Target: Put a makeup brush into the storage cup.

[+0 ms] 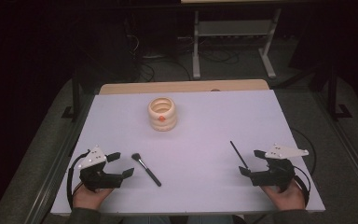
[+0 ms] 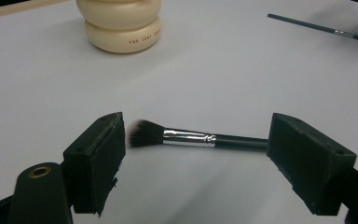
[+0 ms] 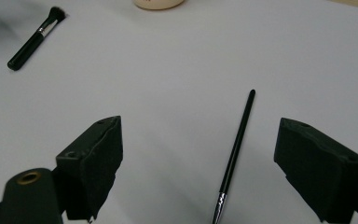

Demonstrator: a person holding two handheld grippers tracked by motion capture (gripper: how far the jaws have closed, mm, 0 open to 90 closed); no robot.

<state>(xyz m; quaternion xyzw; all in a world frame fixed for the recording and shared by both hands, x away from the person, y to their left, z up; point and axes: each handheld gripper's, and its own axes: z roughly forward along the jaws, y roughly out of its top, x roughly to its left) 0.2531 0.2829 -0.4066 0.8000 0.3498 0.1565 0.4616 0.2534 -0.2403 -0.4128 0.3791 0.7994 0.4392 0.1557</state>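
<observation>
I count two brushes on my worktop. One is a short black-handled powder brush with a silver ferrule and dark fluffy bristles (image 1: 146,169), lying flat at the lower left of the high view, bristles toward the upper left. In the left gripper view it lies across the gap between the jaws, just beyond them and touching neither pad. The other is a thin black wand brush with a small spiral tip (image 1: 238,154), lying at the lower right of the high view; in the right gripper view it runs up from the bottom edge between the jaws, nearer the right-hand one, untouched.

My left hand-held gripper (image 1: 120,165) sits at the lower left of the high view, jaws wide and holding nothing. My right hand-held gripper (image 1: 253,162) sits at the lower right, jaws also wide and empty. That makes two hand-held grippers, one in each hand.

There is one cream-coloured ribbed round holder with an orange mark on its side (image 1: 162,114), standing upright in the upper middle of the pale lilac worktop (image 1: 205,135), well apart from both brushes.
</observation>
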